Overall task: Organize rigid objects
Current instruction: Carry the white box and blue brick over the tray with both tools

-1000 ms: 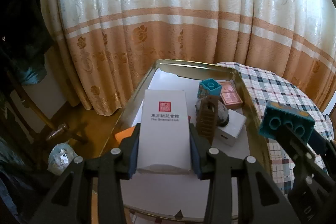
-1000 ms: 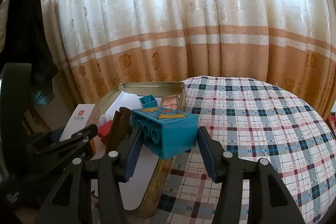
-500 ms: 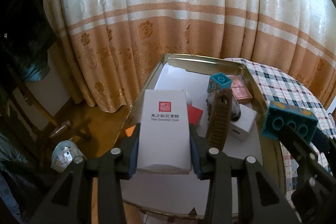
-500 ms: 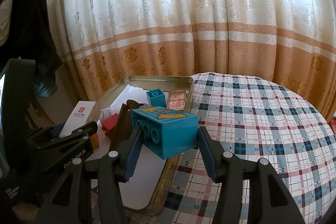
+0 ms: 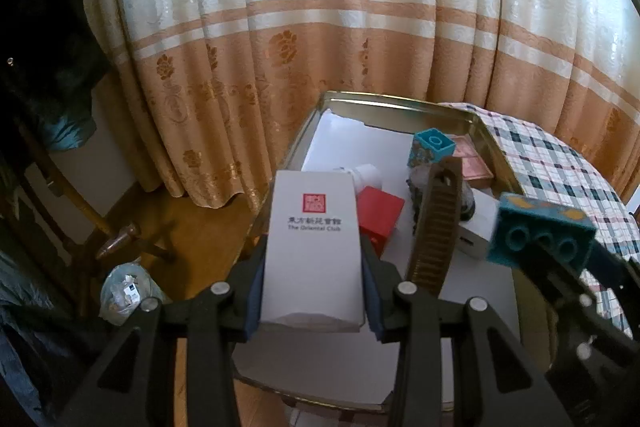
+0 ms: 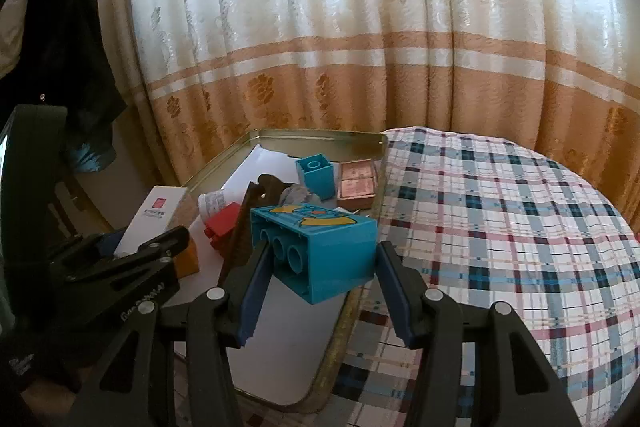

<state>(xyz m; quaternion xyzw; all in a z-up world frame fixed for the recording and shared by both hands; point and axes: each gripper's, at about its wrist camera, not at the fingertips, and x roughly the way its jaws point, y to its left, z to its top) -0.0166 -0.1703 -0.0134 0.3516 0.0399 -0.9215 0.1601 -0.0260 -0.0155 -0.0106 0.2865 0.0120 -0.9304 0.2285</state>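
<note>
1. Left gripper at 6 o'clock in the left view, jaws pinching a white box held above the tray's near left edge.
2. Right gripper at 6 o'clock in the right view, jaws pinching a teal brick over the tray's right rim.
3. Gold tray on the table, beside a plaid cloth at 3 o'clock.
4. Inside the tray: red block, brown comb propped on end, small teal cube, pink box, all clustered toward 1 o'clock.
5. Curtain across 12 o'clock.
</note>
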